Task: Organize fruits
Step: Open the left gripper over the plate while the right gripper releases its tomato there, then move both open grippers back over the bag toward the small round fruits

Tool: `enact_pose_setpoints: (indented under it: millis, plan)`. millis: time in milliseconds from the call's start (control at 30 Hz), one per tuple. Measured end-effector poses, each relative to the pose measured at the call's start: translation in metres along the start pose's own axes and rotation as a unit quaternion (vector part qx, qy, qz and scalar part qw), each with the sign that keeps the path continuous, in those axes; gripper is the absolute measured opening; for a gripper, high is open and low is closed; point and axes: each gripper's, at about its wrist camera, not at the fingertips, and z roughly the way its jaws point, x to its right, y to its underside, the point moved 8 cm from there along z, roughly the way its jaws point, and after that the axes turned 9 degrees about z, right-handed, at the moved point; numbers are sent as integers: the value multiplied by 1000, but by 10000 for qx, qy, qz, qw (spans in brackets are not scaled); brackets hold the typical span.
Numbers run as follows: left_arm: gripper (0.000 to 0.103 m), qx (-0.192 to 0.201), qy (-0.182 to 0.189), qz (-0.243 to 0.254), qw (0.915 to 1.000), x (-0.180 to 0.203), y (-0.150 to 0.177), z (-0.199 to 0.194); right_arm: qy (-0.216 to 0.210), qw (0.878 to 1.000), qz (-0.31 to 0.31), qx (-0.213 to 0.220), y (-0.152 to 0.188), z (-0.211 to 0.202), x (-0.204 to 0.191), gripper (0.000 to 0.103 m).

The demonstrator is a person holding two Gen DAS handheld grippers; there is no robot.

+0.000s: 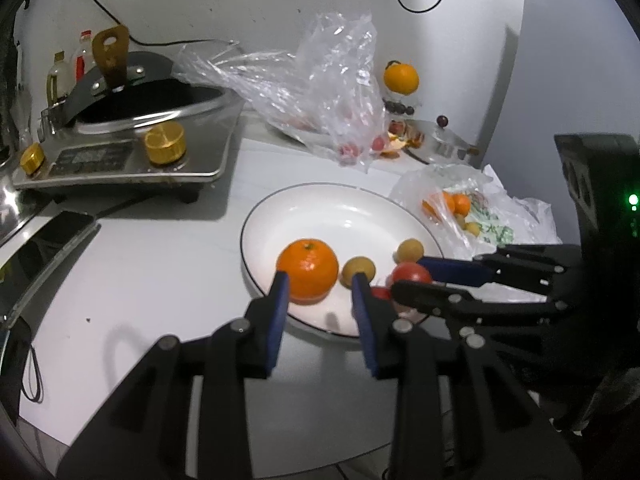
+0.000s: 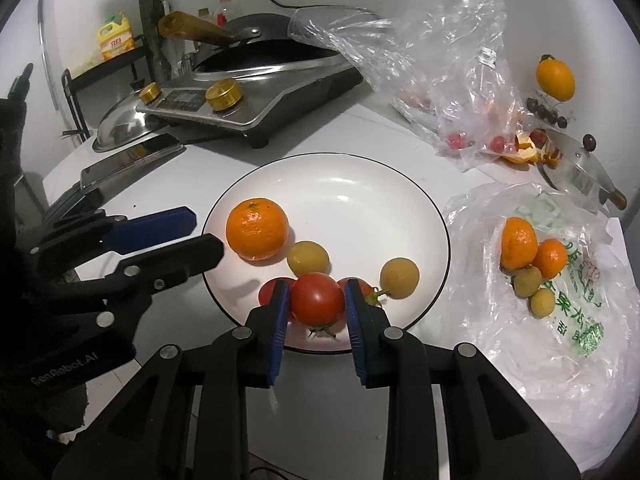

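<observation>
Tomato [image 2: 317, 299]: pinched between my right claw's [image 2: 316, 300] pads, at the plate's [image 2: 340, 184] six o'clock rim, stalk turned down toward me. It is near round, no clear long axis. Step in hand, I judge: setting it among the plated fruit. Next: lower, spread the pads, and mind it rolling. My left claw [image 1: 318, 280] is spread, unladen, flanking the orange [image 1: 307, 270].
</observation>
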Motion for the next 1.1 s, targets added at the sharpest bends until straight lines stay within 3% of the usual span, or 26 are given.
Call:
enact_pose_setpoints:
  millis: [333, 533, 633, 933, 1100]
  plan:
    - [35, 100, -91, 86, 9999, 9, -4, -11, 311, 9994, 130, 39, 3, -8, 18, 34]
    - [36, 167, -162, 154, 9996, 17, -10, -17, 272, 9993, 185, 177, 0, -20, 23, 34]
    - [62, 271, -227, 119, 9993, 18, -14, -22, 249, 9992, 189, 255, -3, -26, 24, 34]
    - [63, 442, -320, 236, 9982, 32, -29, -34, 249, 9965, 242, 757, -16, -60, 35, 34]
    - [63, 539, -348, 306, 9975, 45, -38, -38, 323, 9936, 289, 1039, -21, -81, 49, 40]
